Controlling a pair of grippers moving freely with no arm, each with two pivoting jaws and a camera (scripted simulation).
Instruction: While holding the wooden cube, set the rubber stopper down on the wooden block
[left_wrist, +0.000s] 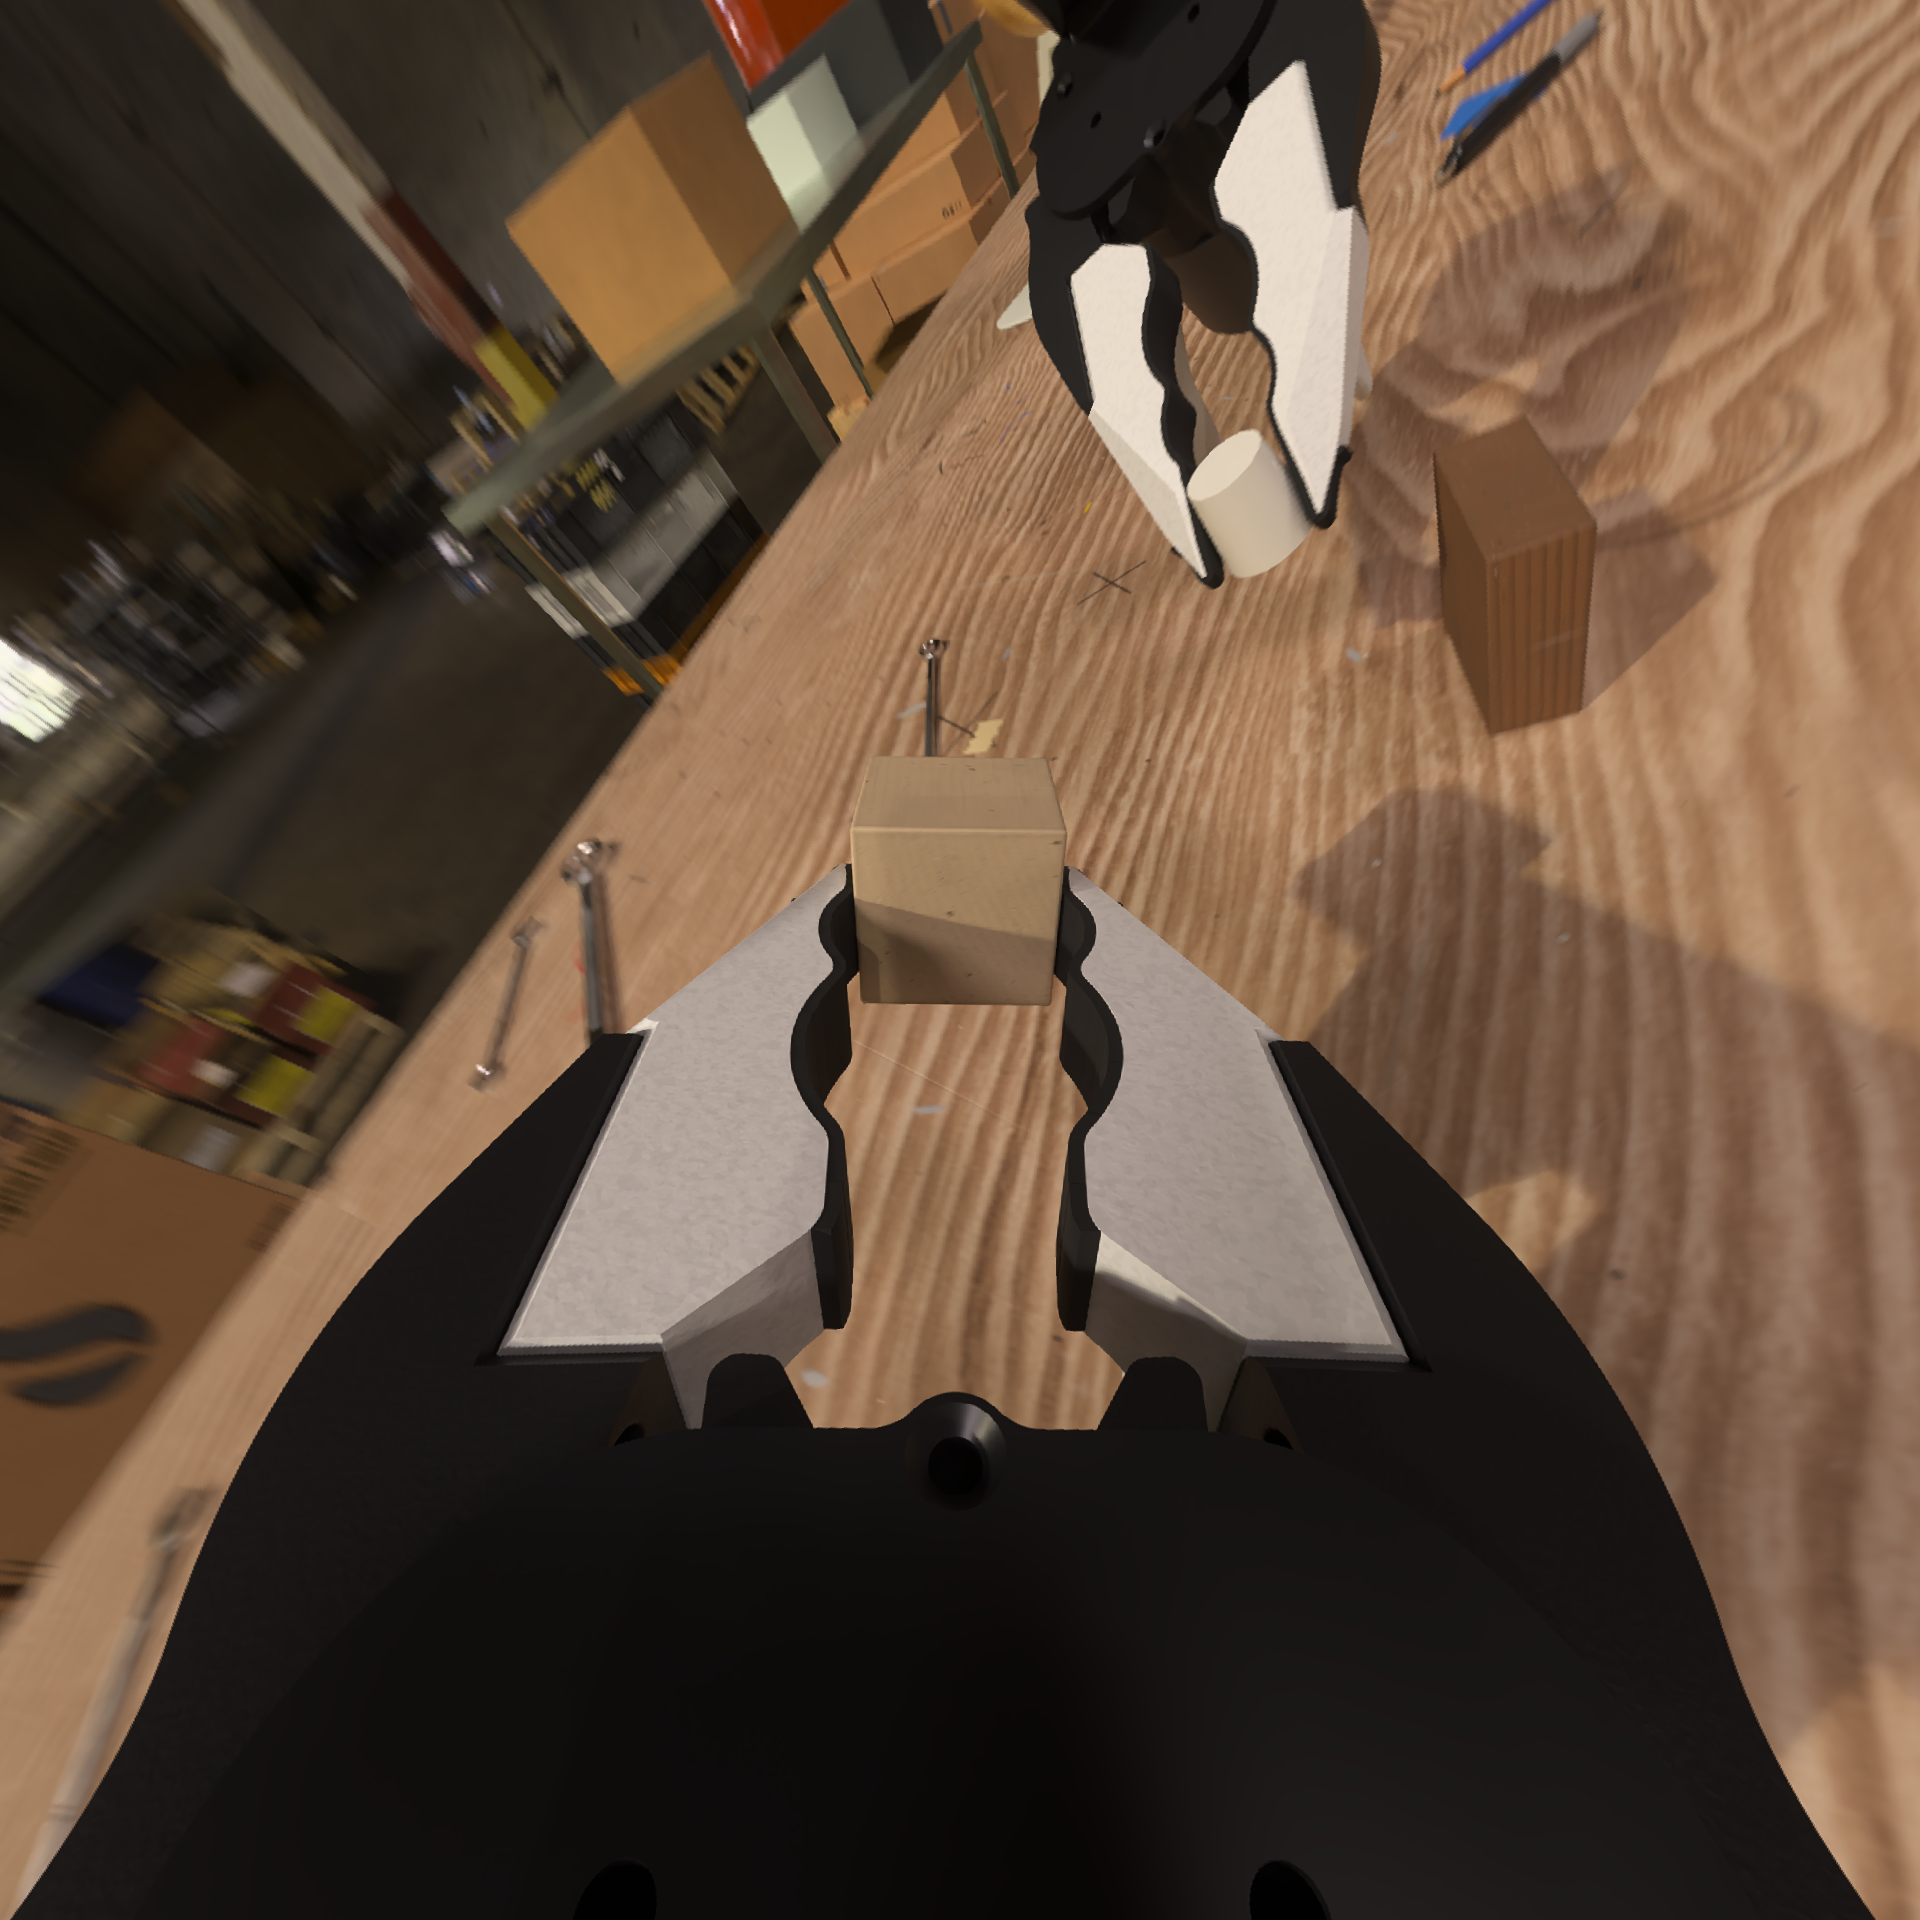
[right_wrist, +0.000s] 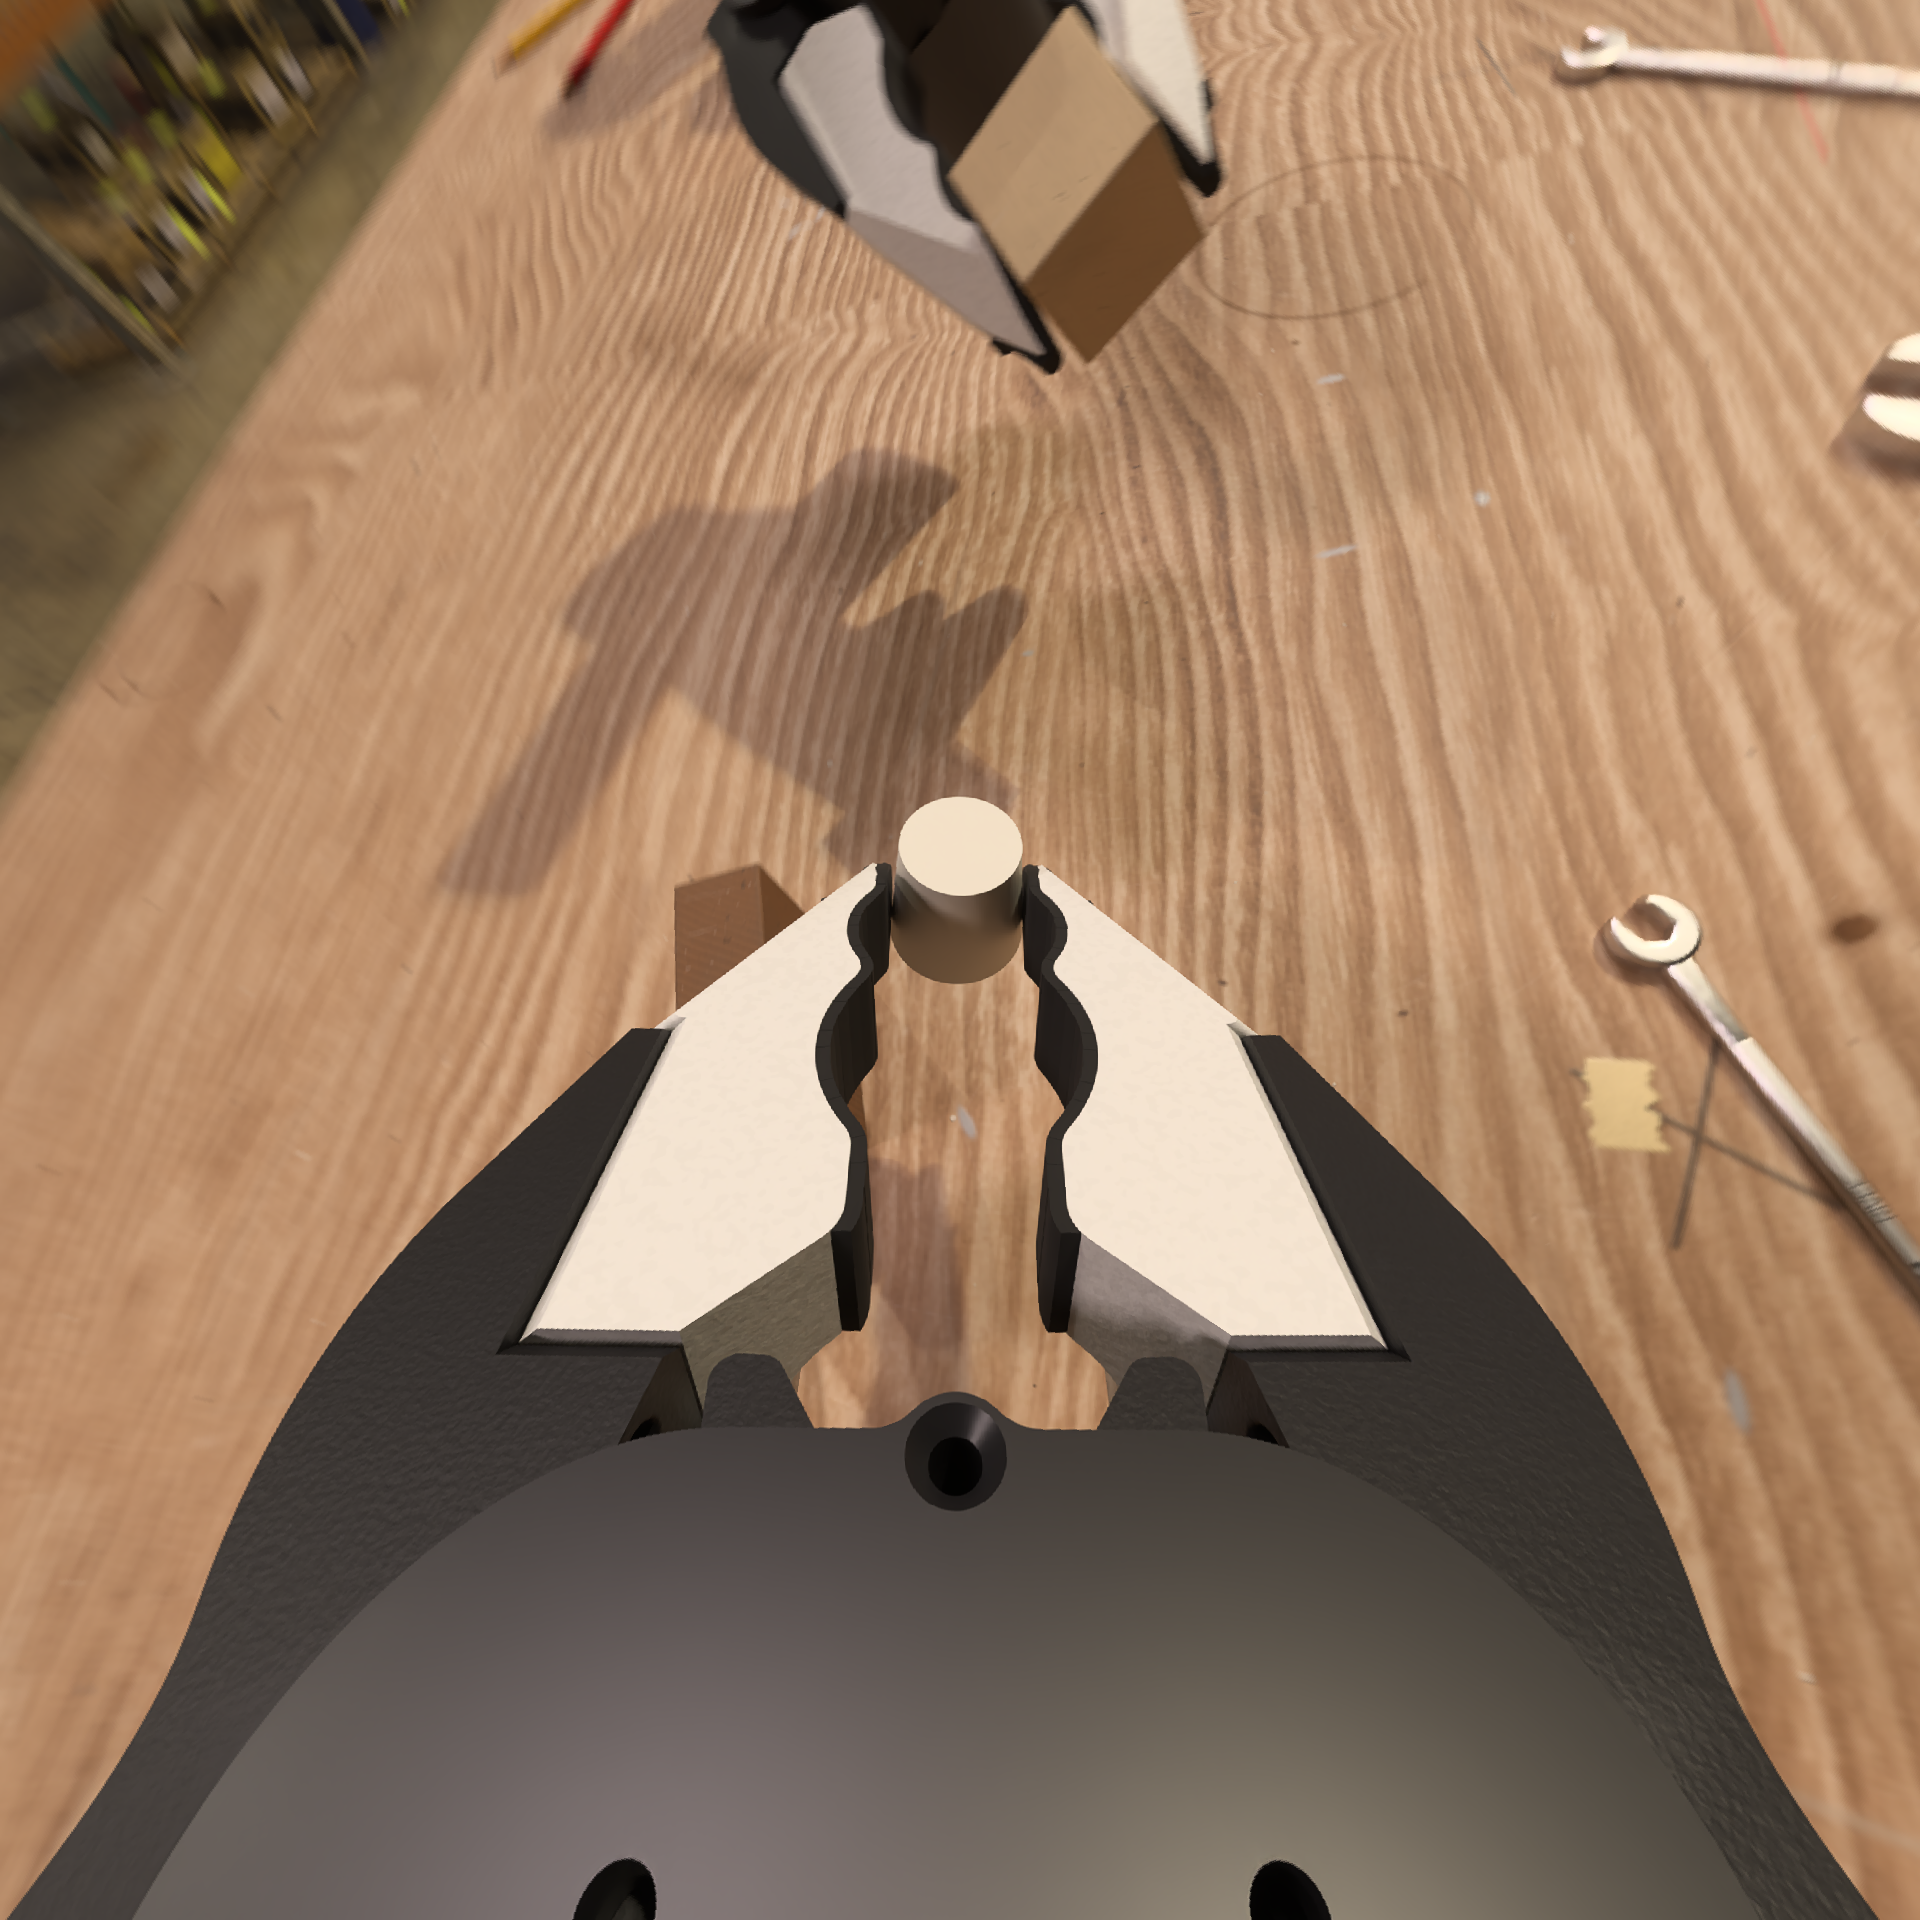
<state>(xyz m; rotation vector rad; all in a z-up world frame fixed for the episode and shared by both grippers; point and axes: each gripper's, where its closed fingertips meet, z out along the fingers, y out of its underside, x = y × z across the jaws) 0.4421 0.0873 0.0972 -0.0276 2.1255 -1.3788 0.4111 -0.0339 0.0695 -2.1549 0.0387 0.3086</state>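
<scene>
My left gripper (left_wrist: 957, 925) is shut on a pale wooden cube (left_wrist: 958, 883) and holds it above the wooden table (left_wrist: 1558, 1143). My right gripper (right_wrist: 957, 914) is shut on a cream rubber stopper (right_wrist: 957, 904), held above the table. In the left wrist view the right gripper (left_wrist: 1262, 540) holds the stopper (left_wrist: 1247, 514) to the left of the brown wooden block (left_wrist: 1517, 582), which stands upright on the table. In the right wrist view the block (right_wrist: 722, 920) shows partly behind my left finger. The left gripper (right_wrist: 1060, 301) with the cube (right_wrist: 1081, 197) shows far ahead.
Wrenches (right_wrist: 1756, 1060) (right_wrist: 1745, 68) and a scrap of tape (right_wrist: 1623, 1103) lie on the table at the right. Wrenches (left_wrist: 592, 935) and a screw (left_wrist: 932, 691) lie near the table's left edge. Pens (left_wrist: 1507, 104) lie far off. Boxes and shelves (left_wrist: 644, 218) stand beyond the edge.
</scene>
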